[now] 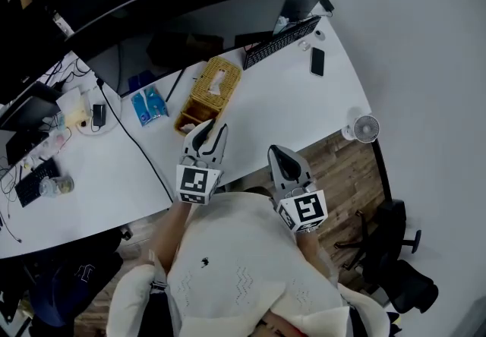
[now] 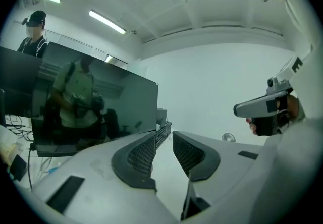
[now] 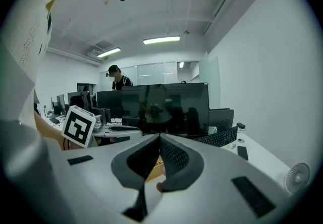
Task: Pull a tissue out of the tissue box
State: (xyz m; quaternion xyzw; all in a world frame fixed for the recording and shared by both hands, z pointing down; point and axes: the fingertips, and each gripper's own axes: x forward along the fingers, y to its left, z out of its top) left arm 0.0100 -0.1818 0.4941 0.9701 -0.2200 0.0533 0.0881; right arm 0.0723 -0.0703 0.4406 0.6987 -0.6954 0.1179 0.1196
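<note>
The grey two-jaw right gripper [image 3: 159, 140] is seen with its jaw tips closed together. Behind it, a wide black monitor [image 3: 166, 109] and a black keyboard [image 3: 219, 137] are set on a white desk [image 3: 262, 160].

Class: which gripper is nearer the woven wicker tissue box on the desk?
Left. The left gripper hovers at the near end of the woven wicker tissue box; the right gripper is farther back toward the person and off to the box's right.

Ceiling strip lights [image 3: 161, 40] give dim, cool light; both gripper views bend at edges.
</note>
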